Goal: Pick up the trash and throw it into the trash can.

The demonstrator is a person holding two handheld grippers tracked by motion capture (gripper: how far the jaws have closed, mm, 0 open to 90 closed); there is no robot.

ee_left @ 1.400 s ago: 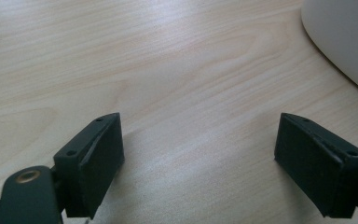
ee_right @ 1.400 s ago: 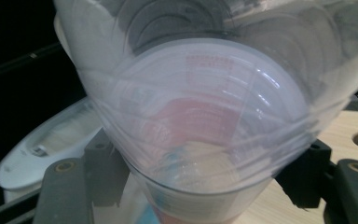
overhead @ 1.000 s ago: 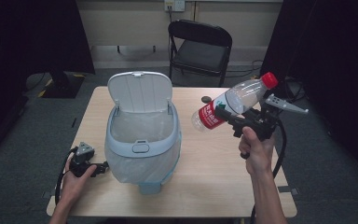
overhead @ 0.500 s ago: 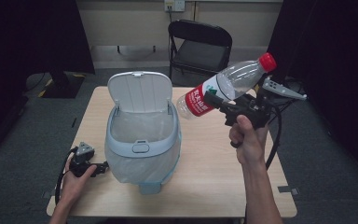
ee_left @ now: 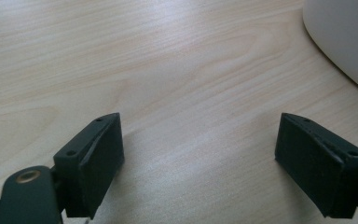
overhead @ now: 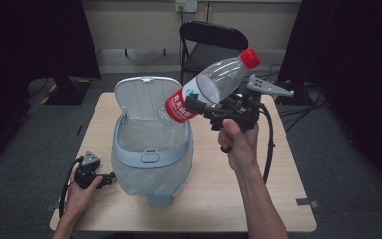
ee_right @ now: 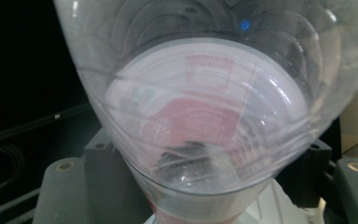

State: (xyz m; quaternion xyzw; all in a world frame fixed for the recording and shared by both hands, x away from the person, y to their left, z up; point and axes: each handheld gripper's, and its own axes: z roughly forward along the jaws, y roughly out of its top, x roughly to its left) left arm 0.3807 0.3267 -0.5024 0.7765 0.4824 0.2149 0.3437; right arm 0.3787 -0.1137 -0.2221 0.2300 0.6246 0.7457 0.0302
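Bottle (overhead: 206, 88) over bin (overhead: 151, 158), chair (overhead: 211, 42) behind.

Bin (overhead: 151, 159) on table (overhead: 278, 199); bottle (overhead: 206, 87) above bin's right rim; chair (overhead: 211, 47) behind table.

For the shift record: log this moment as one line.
right gripper: shut on plastic bottle, tilted, base toward open bin | left gripper: open, resting on table | bottle not yet in bin

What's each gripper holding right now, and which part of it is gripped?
The right gripper clamps the clear plastic bottle around its red-labelled lower body, cap tilted up. The left gripper holds nothing, jaws open over the table.
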